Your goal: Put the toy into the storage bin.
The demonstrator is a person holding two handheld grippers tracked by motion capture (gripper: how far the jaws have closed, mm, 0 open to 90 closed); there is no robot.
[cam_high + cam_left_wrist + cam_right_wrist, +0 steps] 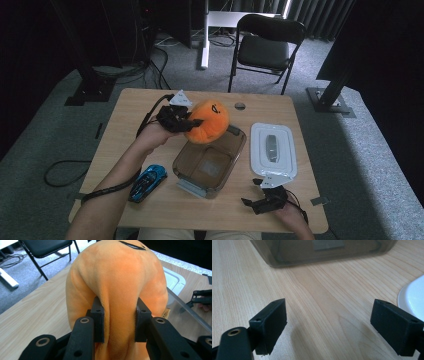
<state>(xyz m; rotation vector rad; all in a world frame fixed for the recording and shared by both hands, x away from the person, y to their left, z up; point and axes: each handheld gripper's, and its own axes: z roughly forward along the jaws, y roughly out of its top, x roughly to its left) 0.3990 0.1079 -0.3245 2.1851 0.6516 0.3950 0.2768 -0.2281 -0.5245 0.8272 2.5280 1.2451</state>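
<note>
An orange plush pumpkin (207, 121) is clamped in the left claw (192, 121) and held above the far rim of the clear container (210, 161) at the middle of the desk (135, 105) — the carrying step, it seems, with the drop into the container not yet made. The right claw (252, 202) is held open and empty at the near right, beside the white lid (272, 150). Next, the pumpkin would need to be lowered inside — then released.
</note>
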